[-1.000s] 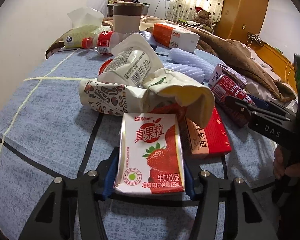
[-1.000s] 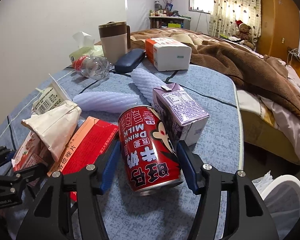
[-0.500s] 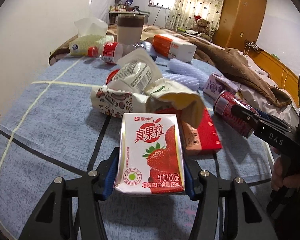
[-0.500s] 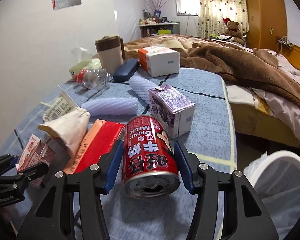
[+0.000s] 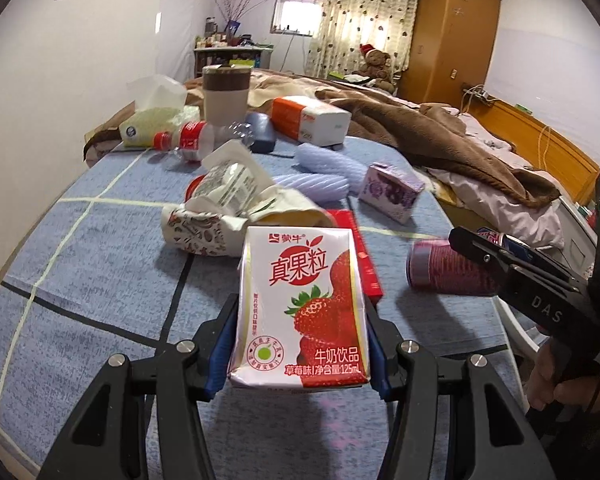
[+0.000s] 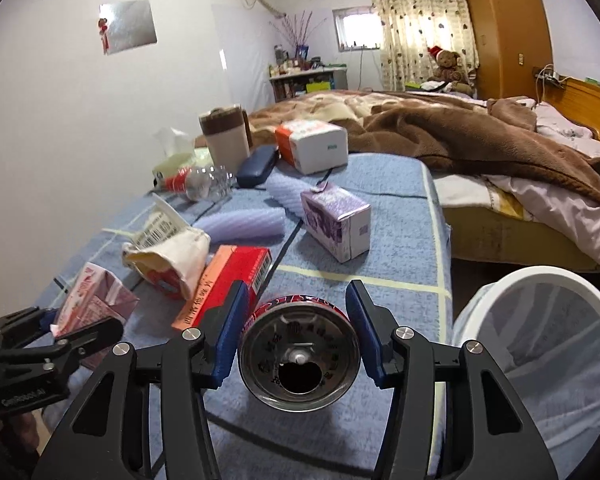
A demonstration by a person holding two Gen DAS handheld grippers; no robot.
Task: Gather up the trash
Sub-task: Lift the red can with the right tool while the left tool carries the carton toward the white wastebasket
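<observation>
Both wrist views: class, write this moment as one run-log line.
left claw: shut on strawberry milk carton | right claw: shut on red can | white bin: beside table, right of can

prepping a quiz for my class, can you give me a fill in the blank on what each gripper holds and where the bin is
The left gripper is shut on a ____ milk carton.
The right gripper is shut on a red ____.
The white mesh bin stands off the table's ____ side in the right wrist view.
The purple carton lies ____ the table.

Missing words: strawberry; can; right; on
</observation>
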